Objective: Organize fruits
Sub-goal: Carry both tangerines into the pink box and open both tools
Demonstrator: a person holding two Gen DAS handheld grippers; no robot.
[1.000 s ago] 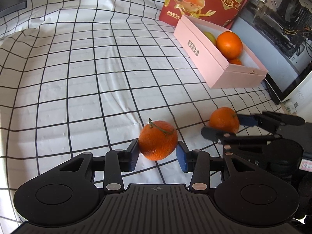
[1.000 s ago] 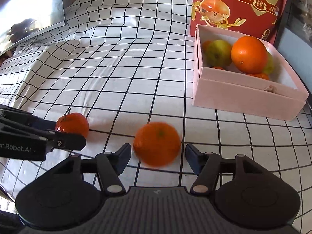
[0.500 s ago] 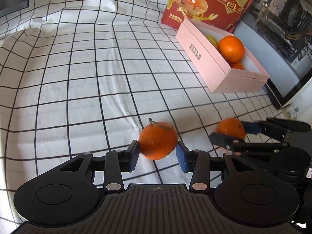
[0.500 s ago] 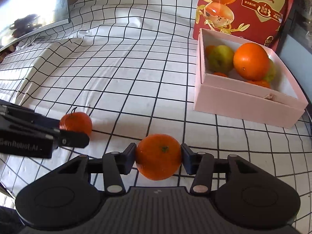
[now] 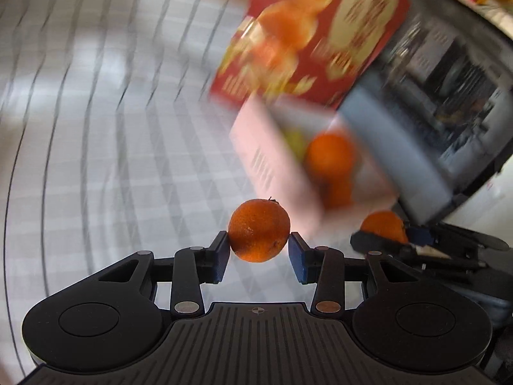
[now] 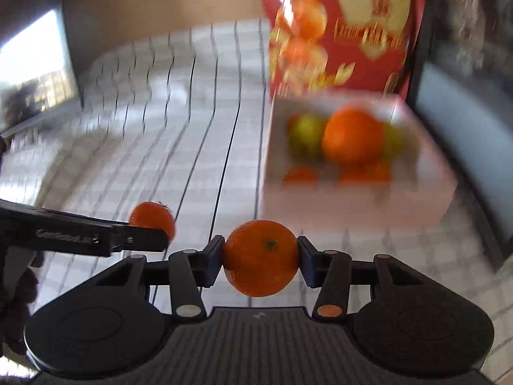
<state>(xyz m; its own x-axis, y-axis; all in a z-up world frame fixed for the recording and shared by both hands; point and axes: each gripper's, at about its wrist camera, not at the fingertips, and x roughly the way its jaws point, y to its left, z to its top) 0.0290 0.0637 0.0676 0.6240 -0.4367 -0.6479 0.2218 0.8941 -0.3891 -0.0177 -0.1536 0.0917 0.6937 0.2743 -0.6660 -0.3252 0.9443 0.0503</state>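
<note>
My left gripper (image 5: 259,250) is shut on a stemmed tangerine (image 5: 259,229) and holds it above the checked cloth. My right gripper (image 6: 260,260) is shut on a larger orange (image 6: 261,256), also lifted. Each gripper shows in the other's view: the right one with its orange (image 5: 383,226) at the right, the left one with its tangerine (image 6: 150,216) at the left. The pink box (image 6: 352,205) lies ahead of both, blurred, holding a big orange (image 6: 352,136), green fruit (image 6: 304,136) and smaller oranges.
A red printed gift bag (image 6: 346,29) stands behind the box. A dark screen or panel (image 5: 449,80) is at the right of the box. The white cloth with black grid lines (image 5: 96,128) spreads to the left. The scene is motion-blurred.
Both grippers have lifted their fruit off the cloth and swung up and forward toward the pink box. The right gripper closed on its orange about a second ago.
</note>
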